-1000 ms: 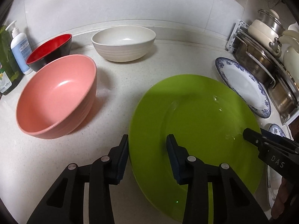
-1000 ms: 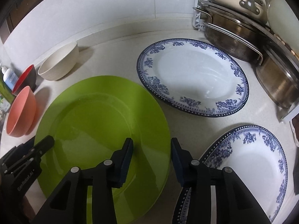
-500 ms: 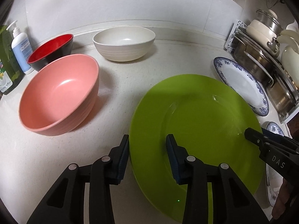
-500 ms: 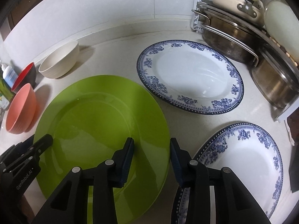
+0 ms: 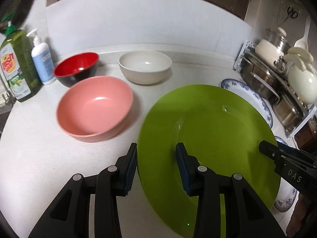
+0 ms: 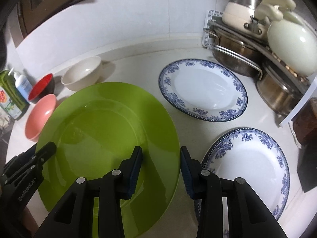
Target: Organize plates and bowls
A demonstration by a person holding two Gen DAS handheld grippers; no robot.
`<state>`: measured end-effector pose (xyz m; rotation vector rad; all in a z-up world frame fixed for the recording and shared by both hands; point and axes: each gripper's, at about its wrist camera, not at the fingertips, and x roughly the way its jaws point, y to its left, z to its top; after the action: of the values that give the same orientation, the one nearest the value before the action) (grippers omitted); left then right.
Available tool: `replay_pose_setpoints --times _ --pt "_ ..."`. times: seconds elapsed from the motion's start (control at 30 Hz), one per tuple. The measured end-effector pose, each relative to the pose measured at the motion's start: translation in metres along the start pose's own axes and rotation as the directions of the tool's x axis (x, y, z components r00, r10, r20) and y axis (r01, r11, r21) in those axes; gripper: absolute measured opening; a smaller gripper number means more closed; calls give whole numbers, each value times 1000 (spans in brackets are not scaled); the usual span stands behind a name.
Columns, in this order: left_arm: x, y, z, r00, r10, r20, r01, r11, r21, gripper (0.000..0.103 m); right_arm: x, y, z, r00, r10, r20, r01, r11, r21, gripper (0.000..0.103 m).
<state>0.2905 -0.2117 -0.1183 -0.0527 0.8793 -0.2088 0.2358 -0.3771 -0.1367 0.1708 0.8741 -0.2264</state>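
Change: compared with a second ago, the green plate (image 5: pixel 208 138) sits higher over the counter (image 5: pixel 35 148) and the view looks from further up; the pink bowl (image 5: pixel 95 109) is now blurred and smaller in the left wrist view. I judge that the plate is being lifted.
Meaning for task: probably it goes to a stack with the other plates, but the target is not sure.
Left gripper (image 5: pixel 156 168): jaws apart around the plate's left rim; whether they pinch it, I cannot tell.
Right gripper (image 6: pixel 161 168): jaws apart around the right rim, same doubt.
Plate place: centre of both frames, between the bowls at the left and the two blue-patterned plates at the right.
Plate look: large, round, glossy, bright green, empty.
Neighbours: far blue-patterned plate (image 6: pixel 204 89) in the upper right, near blue-patterned plate (image 6: pixel 249 168) in the lower right.
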Motion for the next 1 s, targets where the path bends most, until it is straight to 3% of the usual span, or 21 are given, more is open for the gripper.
replay_pose_setpoints --times 0.47,1.0 --pt "-61 60 -7 996 47 76 -42 997 -60 38 -49 63 -12 997 49 62 -46 998 -46 39" --pt "-126 166 -32 971 207 123 -183 967 -178 38 -74 177 -30 981 183 66 -167 965 -201 39"
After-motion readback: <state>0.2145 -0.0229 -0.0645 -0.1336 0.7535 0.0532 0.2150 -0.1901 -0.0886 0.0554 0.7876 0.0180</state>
